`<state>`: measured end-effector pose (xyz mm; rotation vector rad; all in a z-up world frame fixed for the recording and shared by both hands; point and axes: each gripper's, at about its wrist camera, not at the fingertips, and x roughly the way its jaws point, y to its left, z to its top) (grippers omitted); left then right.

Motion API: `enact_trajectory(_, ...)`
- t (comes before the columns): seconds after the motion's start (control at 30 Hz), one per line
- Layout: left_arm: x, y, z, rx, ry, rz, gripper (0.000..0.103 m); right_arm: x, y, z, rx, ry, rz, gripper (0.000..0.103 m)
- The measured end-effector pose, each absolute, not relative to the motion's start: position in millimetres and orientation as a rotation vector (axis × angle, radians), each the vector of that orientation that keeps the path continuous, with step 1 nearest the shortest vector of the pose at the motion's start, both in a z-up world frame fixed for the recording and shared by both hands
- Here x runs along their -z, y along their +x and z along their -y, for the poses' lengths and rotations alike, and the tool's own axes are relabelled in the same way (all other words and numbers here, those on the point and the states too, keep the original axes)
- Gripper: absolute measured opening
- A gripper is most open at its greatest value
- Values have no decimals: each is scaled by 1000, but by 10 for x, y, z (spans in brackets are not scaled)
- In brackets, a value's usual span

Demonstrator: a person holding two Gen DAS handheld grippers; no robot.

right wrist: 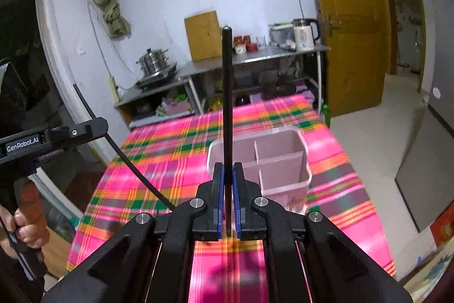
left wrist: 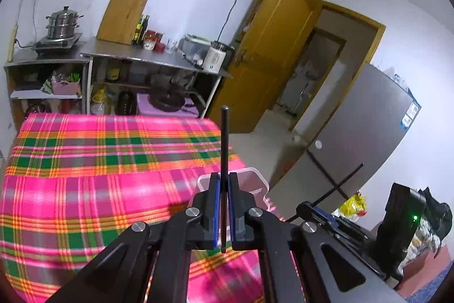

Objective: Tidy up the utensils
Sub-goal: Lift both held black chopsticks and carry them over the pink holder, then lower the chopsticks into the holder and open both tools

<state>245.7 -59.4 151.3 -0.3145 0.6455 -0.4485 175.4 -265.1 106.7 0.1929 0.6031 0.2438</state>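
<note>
My left gripper (left wrist: 224,175) is shut on a black chopstick (left wrist: 225,138) that sticks up from between its blue pads, above the pink plaid tablecloth (left wrist: 99,175). Just behind it, a pink container (left wrist: 255,171) is partly hidden. My right gripper (right wrist: 227,165) is likewise shut on a second black chopstick (right wrist: 227,90), which stands in front of the pink divided container (right wrist: 286,185); the compartments I can see hold nothing. Each view also shows the other gripper: the right gripper (left wrist: 305,205) with its chopstick (left wrist: 340,182), and the left gripper (right wrist: 102,126) with its chopstick (right wrist: 127,161).
A steel counter (right wrist: 255,57) behind the table carries a steamer pot (right wrist: 153,61), a cutting board (right wrist: 203,36) and a kettle (right wrist: 303,33). A yellow door (right wrist: 351,19) stands open at the right, with a grey fridge (left wrist: 369,127) nearby. A person's hand (right wrist: 28,229) holds the left gripper's handle.
</note>
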Motion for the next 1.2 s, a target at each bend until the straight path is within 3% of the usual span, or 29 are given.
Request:
enact_trajectory(0.37,-1497,2908,828,428,-306,-632,5,-1193,2190,2814,-221,261,-559,6)
enact_trajectory(0.9,-837,3137,904,399,-276,-763,6,-476,2543,2685,-217,265,-744,7)
enact_trajectory(1.0,-828,3121,883,401,-283,-767,18,-434,2546,2705,-212,264,-755,9)
enact_trajectory(1.2,-828,2957,835,407,-286,-746,33,-415,2404,2753,-202,270,-734,34)
